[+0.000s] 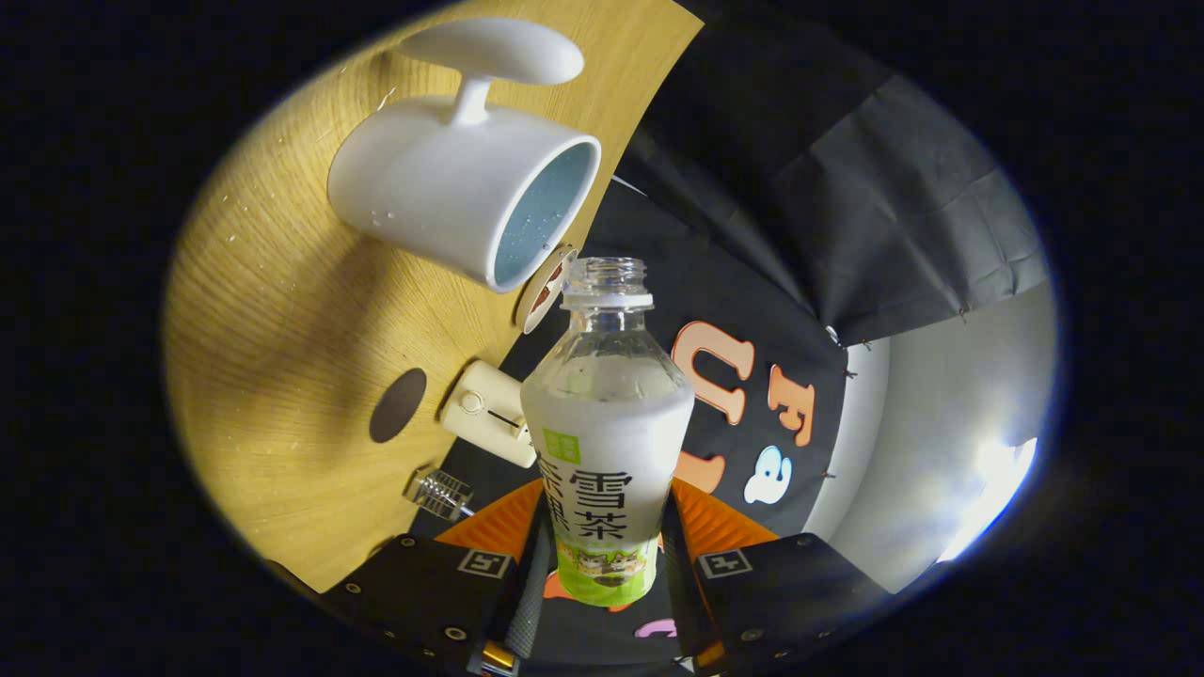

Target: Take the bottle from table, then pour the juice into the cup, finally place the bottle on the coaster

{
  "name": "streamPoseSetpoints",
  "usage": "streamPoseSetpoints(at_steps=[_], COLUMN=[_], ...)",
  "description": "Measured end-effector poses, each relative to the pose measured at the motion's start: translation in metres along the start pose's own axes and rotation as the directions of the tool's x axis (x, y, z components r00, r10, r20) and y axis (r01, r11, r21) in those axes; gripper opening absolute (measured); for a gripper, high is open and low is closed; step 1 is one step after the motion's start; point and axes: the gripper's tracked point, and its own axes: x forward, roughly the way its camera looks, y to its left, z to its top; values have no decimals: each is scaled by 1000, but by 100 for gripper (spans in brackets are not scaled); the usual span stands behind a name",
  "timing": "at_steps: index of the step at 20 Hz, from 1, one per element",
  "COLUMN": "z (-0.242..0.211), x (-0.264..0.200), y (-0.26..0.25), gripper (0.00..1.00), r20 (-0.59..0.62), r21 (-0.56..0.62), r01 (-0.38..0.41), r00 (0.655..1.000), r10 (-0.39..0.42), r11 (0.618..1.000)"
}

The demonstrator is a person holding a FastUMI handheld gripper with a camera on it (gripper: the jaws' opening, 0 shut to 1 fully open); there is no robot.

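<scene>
Gripper holds the bottle near the cup.
Both fingers press on the bottle's sides; its open mouth is just beside the cup rim, above the wooden counter.

Bottle: clear plastic, uncapped, pale juice filling the lower body, white-and-green label; centre of frame, clamped between the gripper fingers. Cup: white mug, blue interior, upper left. Coaster: round disc between cup rim and bottle neck.

A wooden table meets the black cloth wall, with bright light on a pale wall beyond.
</scene>
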Motion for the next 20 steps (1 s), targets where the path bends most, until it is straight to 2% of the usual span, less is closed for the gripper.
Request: streamPoseSetpoints(at_steps=[2, 4, 7, 10, 12, 15, 17, 20], z=[1, 0, -3, 0, -6, -25, -38, -49], x=[-3, -3, 7, 18, 26, 45, 58, 73], y=[16, 26, 32, 41, 43, 46, 49, 59], gripper=[57, 58, 58, 58, 58, 58, 58, 58], r20=[-12, -21, -30, -27, -41, -85, -123, -133], r21=[109, 237, 440, 623, 719, 851, 901, 959], r01=[-55, -106, -155, -172, -153, -71, -8, 48], r00=[998, 993, 982, 970, 964, 959, 954, 946], r10=[56, 114, 187, 240, 261, 269, 274, 296], r11=[993, 966, 885, 763, 678, 520, 433, 279])
